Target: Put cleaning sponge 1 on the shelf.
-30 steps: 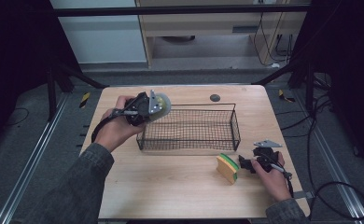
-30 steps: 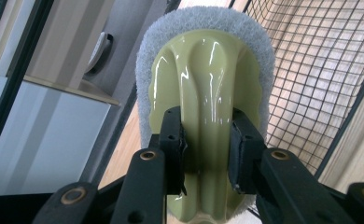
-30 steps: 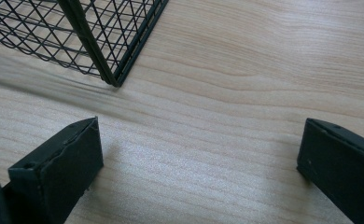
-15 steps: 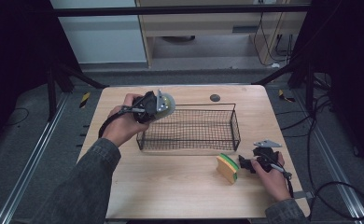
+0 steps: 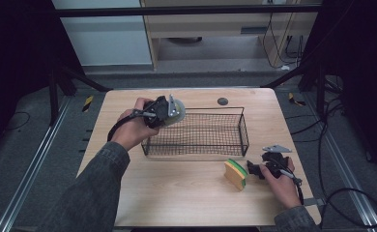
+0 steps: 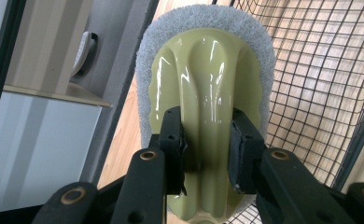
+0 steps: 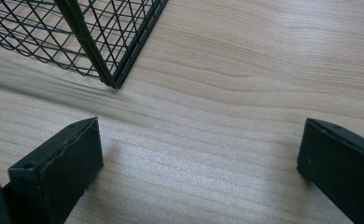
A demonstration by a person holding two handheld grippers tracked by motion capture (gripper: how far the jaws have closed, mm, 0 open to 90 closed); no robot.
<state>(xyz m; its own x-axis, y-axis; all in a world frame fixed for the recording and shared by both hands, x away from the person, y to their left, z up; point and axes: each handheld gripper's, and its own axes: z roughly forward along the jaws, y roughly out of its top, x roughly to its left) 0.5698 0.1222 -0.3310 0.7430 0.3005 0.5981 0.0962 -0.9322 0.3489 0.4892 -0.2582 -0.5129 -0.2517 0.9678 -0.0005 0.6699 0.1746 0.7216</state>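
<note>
My left gripper (image 5: 170,112) is shut on a scrub brush (image 5: 178,110) with a glossy pale green handle and a grey-white pad. It hangs at the left end of the black wire basket (image 5: 244,131), just above the rim. In the left gripper view both pads (image 6: 173,140) press the green handle (image 6: 208,70), with the basket's mesh (image 6: 320,70) to the right. My right gripper (image 5: 254,169) rests on the table at the front right, open, right of a yellow and green sponge (image 5: 236,174). In the right gripper view there is bare wood between the spread jaws of my right gripper (image 7: 201,158).
The basket stands in the middle of the wooden table (image 5: 177,203), and its near corner (image 7: 101,51) lies just ahead of the right gripper. A small dark round disc (image 5: 222,101) lies behind the basket. Dark frame legs and cables surround the table.
My left hand has carried the scrub brush a little to the right and down, toward the basket's left end. The right hand has stayed still.
</note>
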